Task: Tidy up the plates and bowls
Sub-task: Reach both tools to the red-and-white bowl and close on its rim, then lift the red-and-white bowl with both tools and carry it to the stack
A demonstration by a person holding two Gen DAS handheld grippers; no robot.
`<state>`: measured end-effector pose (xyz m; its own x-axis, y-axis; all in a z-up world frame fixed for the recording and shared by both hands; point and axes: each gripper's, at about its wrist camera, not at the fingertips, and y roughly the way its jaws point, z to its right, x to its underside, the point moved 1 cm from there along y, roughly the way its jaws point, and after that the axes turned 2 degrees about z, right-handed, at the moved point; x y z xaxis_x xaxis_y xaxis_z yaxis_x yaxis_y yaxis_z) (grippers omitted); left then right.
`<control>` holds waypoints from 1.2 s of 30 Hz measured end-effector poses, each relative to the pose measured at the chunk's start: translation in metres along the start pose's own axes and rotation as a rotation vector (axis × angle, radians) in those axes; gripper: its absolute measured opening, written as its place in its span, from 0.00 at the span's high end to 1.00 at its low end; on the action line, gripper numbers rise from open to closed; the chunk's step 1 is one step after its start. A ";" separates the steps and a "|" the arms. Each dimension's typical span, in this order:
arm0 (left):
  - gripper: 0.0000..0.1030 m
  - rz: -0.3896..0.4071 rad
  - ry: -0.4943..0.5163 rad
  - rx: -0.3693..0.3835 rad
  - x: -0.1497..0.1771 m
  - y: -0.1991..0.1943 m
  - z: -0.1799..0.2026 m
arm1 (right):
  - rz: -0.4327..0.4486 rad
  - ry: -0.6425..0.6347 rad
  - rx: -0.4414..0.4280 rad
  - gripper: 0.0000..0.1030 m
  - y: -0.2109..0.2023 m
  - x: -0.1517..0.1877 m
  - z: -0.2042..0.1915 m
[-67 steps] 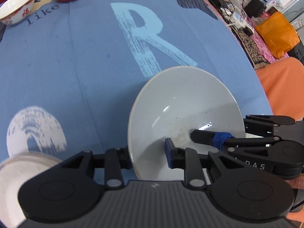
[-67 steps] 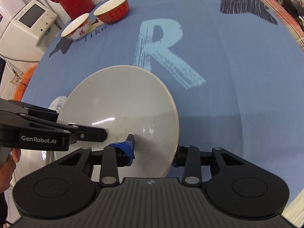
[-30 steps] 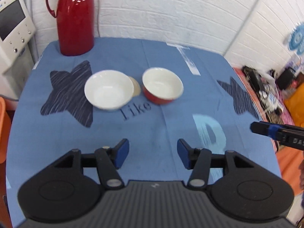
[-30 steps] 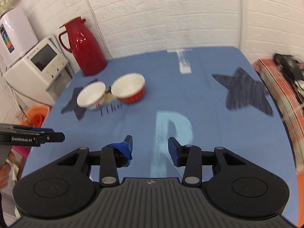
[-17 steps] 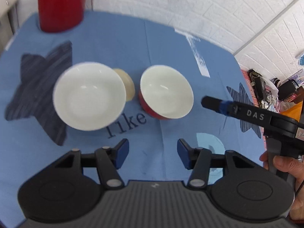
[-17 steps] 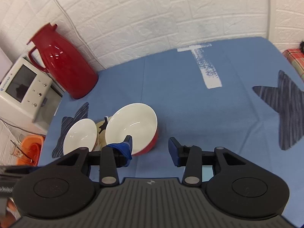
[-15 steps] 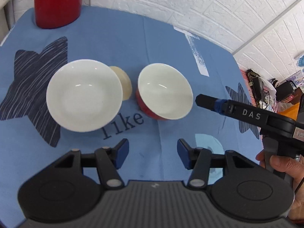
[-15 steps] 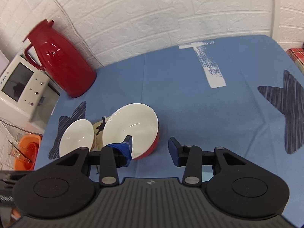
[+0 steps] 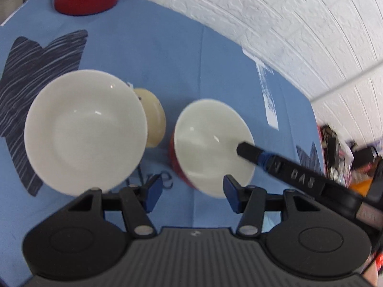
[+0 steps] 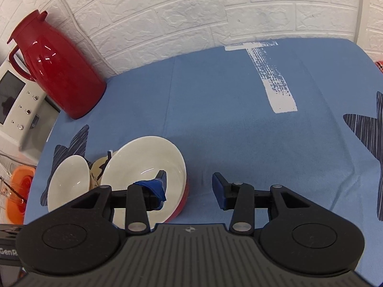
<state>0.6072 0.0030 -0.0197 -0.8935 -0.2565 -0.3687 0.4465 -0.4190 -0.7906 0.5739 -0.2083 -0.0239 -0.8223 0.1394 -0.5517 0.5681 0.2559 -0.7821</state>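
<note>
Where the right tongs (image 10: 189, 186) straddle it, red bowl's (image 10: 146, 167) rim hides.

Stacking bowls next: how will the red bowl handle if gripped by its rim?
The red bowl looks glazed and glossy, so probably slippery against the pads. It seems rigid ceramic, likely chippable. A one-sided rim grip by the right gripper may tilt it.

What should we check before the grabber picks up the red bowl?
1. Red bowl upright and empty: ok.
2. Right gripper straddles the bowl's rim, one finger inside, one outside: ok.
3. Its pads already pressing the rim: not ok, there is a gap.
4. Left gripper empty, jaws apart: ok.
5. White bowl clear of the red bowl: ok, blue cloth shows between them.
6. Red jug out of the way: ok, it stands by the wall.
</note>
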 end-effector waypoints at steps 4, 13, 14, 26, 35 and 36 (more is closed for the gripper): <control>0.50 0.019 -0.009 -0.044 -0.007 0.011 0.003 | 0.001 -0.056 0.009 0.74 0.009 -0.005 -0.007; 0.64 0.049 0.053 -0.058 -0.009 0.016 0.009 | -0.023 -0.076 0.011 0.74 0.034 -0.006 -0.005; 0.72 0.048 0.071 -0.063 -0.008 0.017 0.011 | -0.025 -0.074 0.008 0.73 0.035 -0.005 -0.005; 0.88 0.057 0.148 -0.086 -0.006 0.018 0.012 | 0.002 -0.156 -0.065 0.90 0.038 0.004 -0.014; 0.88 0.040 0.183 -0.066 0.009 0.006 0.011 | -0.003 -0.147 -0.050 0.87 0.028 0.015 -0.014; 0.88 0.035 0.181 -0.061 0.011 0.005 0.011 | -0.011 -0.149 -0.057 0.87 0.027 0.017 -0.015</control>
<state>0.6002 -0.0115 -0.0219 -0.8741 -0.1063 -0.4740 0.4784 -0.3579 -0.8019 0.5742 -0.1851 -0.0501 -0.8121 -0.0061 -0.5834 0.5529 0.3113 -0.7729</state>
